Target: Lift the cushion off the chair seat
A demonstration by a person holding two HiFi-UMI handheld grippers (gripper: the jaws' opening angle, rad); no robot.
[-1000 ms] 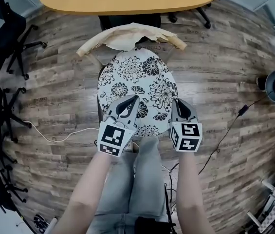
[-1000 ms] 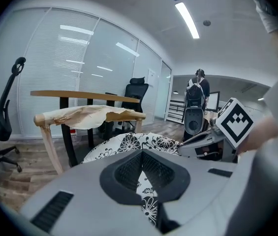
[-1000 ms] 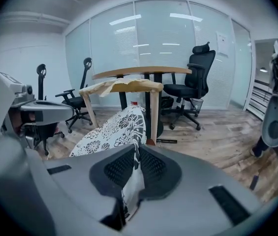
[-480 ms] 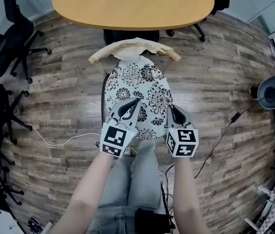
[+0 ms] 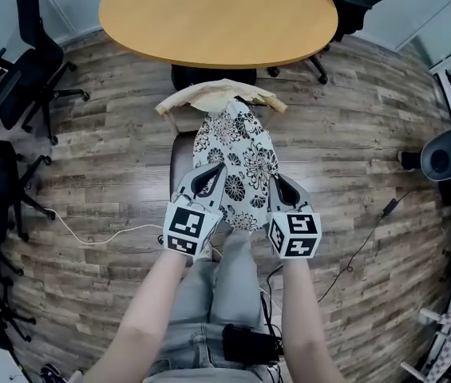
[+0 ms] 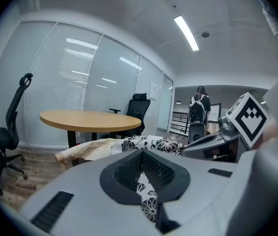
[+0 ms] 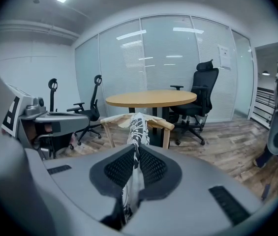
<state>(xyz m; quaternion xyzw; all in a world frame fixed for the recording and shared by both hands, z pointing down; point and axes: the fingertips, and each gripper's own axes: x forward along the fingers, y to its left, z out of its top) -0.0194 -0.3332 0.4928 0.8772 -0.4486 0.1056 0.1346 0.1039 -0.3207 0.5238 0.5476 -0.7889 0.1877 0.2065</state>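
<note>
Left gripper [image 5: 209,179]: jaws closed on the near left edge of the cushion [image 5: 237,152], with the patterned fabric pinched between the pads. Right gripper [image 5: 282,183]: jaws pressed together on the near right edge of the same cushion, the fabric squeezed thin between them.

The cushion is white with a black flower print. It is held up between the two grippers above the chair [image 5: 219,96] and tilts away from the person, with its far end at the backrest. Whether that end touches the seat cannot be determined. A strip of dark seat [image 5: 180,156] is exposed left of the cushion. A cream cloth covers the wooden backrest.

Surroundings: a round wooden table [image 5: 217,18] stands just beyond the chair. Black office chairs [image 5: 25,74] stand along the left edge and at the top right. A white cable [image 5: 89,235] lies on the plank floor at left and a black cable [image 5: 361,246] at right. A person [image 6: 199,104] stands in the far doorway.

Count: two grippers, one cushion, one wooden chair, one table, at least three office chairs, two cables
</note>
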